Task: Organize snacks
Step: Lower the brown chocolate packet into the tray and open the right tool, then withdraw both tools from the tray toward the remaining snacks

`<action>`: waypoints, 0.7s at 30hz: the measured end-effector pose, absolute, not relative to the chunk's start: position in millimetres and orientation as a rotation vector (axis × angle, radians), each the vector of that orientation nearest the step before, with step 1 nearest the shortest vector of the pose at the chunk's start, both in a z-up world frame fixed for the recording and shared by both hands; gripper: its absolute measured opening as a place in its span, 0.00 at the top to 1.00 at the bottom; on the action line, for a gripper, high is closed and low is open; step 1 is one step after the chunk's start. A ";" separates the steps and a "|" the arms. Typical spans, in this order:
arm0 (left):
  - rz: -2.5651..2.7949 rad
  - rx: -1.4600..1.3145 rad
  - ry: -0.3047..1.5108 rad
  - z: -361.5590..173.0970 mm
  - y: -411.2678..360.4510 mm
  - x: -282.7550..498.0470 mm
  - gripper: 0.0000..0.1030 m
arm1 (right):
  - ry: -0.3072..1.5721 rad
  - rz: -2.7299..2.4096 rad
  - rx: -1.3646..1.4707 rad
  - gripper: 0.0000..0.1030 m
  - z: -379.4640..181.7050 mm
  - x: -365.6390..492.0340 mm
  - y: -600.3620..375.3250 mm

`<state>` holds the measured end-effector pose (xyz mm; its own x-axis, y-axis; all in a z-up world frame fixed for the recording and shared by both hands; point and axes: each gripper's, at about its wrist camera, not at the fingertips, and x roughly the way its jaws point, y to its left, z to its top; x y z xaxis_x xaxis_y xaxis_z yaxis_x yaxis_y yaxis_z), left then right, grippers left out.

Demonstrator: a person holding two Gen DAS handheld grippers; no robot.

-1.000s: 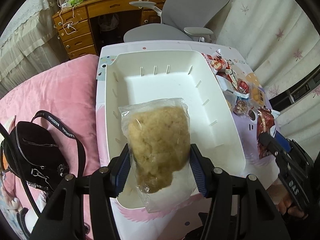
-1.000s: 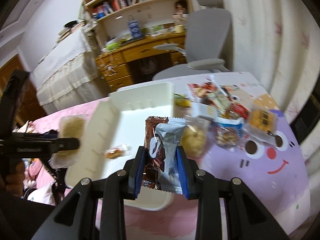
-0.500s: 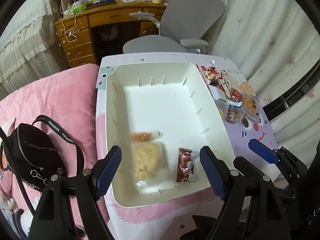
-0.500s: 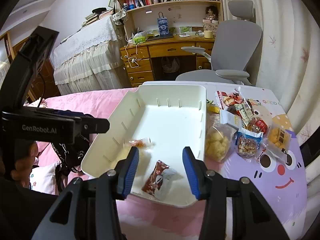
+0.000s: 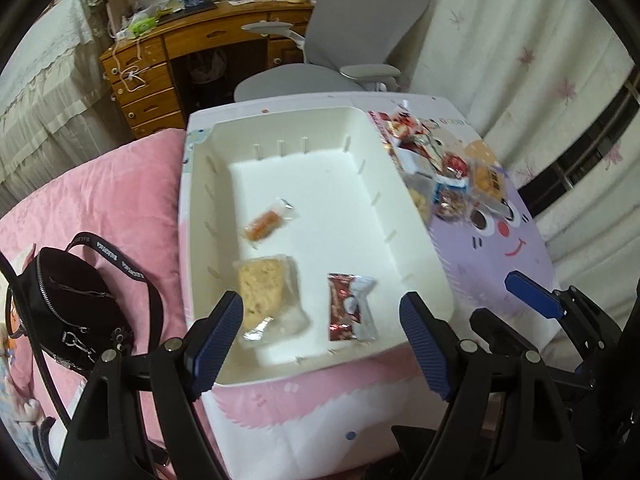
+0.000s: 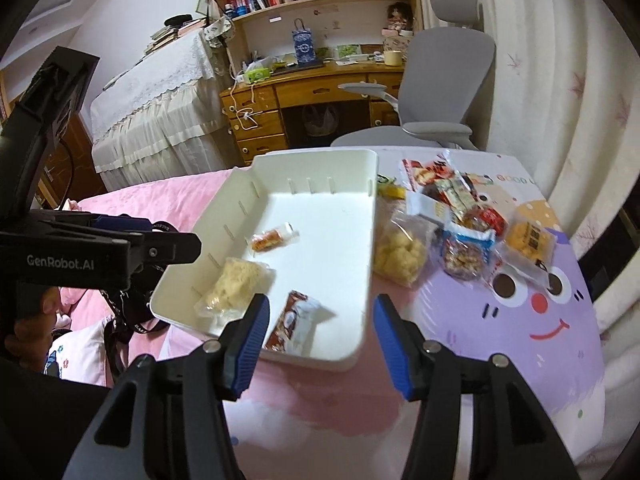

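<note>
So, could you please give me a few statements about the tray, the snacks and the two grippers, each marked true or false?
1. Three snacks lie in the tray. True.
2. The left gripper holds the crumbly snack. False: it is open and empty; the snack lies in the tray.
3. The brown-and-silver packet lies in the tray. True.
4. The right gripper is shut. False: its jaws have just been opening, nothing between them.
5. All snacks are in the tray. False: a pile remains on the table.
</note>
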<state>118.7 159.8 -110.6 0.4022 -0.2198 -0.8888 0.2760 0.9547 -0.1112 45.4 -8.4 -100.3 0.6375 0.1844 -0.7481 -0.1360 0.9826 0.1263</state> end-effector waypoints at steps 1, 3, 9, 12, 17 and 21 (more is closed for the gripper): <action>-0.315 0.064 1.118 -109.7 153.9 117.0 0.23 | 0.864 0.179 0.063 0.47 -99.9 43.2 -12.5; -0.319 0.073 1.121 -108.1 144.3 113.6 0.23 | 0.869 0.171 0.065 0.47 -99.7 39.1 -20.5; -0.339 0.090 1.128 -103.4 108.8 106.4 0.23 | 0.891 0.130 0.089 0.47 -97.6 25.9 -60.3; -0.347 0.086 1.121 -101.4 87.1 104.6 0.23 | 0.901 0.113 0.098 0.47 -97.1 21.7 -80.8; -0.348 0.058 1.117 -100.3 50.5 102.9 0.23 | 0.930 0.111 0.111 0.47 -96.0 21.5 -122.9; -0.336 0.035 1.111 -96.9 21.9 104.4 0.23 | 0.942 0.126 0.106 0.47 -92.2 26.5 -153.7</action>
